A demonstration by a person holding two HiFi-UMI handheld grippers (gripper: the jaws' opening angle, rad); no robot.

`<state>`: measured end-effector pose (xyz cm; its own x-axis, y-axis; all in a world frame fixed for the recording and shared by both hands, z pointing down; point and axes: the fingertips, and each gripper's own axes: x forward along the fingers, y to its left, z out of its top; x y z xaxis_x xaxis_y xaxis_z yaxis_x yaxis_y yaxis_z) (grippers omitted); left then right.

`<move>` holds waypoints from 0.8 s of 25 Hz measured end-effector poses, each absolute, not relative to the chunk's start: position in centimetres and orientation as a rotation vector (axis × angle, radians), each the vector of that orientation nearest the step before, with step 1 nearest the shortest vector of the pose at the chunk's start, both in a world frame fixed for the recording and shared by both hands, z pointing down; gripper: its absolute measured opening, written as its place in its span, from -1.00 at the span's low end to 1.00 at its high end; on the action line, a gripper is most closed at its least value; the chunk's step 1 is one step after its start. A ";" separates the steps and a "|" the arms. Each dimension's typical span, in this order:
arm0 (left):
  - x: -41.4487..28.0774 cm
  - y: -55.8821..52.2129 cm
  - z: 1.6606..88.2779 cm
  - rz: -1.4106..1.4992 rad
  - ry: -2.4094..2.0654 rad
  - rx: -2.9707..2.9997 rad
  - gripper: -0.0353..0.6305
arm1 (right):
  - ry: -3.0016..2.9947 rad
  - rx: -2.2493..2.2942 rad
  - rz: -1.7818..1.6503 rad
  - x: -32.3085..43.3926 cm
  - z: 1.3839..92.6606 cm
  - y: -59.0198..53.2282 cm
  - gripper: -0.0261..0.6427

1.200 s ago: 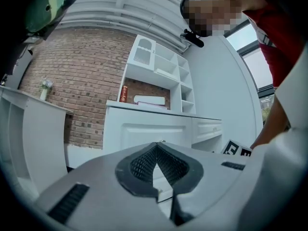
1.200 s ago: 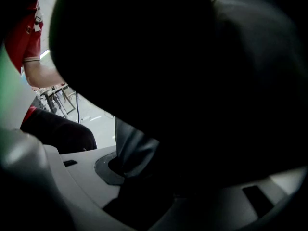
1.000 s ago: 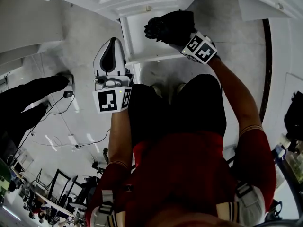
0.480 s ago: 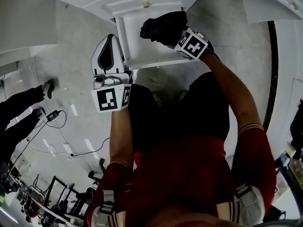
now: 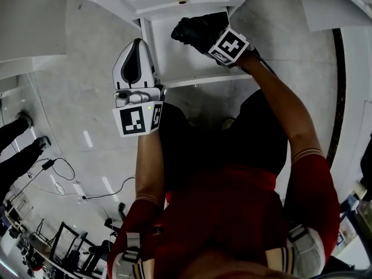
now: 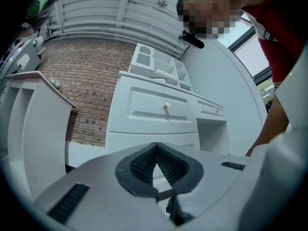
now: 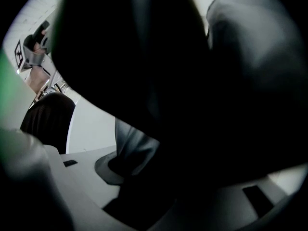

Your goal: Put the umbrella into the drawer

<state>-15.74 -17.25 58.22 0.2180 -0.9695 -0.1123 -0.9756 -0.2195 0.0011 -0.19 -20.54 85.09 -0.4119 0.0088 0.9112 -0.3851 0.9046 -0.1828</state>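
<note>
Umbrella (image 5: pixel 192 29) | pinched in right tool (image 5: pixel 214 38), right over open drawer (image 5: pixel 174 65) | left tool (image 5: pixel 135 68) pressed together, empty, left of drawer

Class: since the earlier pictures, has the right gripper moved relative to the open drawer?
Yes. The right gripper, holding the umbrella, has shifted left, further over the drawer.

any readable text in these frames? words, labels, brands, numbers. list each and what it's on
No readable text in any view.
Left gripper, its cube: black-and-white square marker patterns, no letters or digits.
Right gripper, its cube: same kind of pattern, no letters.
White cabinet and umbrella: no print visible.
</note>
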 end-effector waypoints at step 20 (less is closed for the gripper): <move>-16.9 -18.0 62.9 0.183 1.910 -2.398 -0.88 | -1.764 0.592 0.978 -1.3 91.6 -23.0 -0.21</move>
<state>-16.93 -17.96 62.92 0.2203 -0.9658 -0.1369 -0.9742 -0.2249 0.0186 -1.31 -23.02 91.56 -0.3877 0.0451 0.9207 -0.7571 0.5542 -0.3460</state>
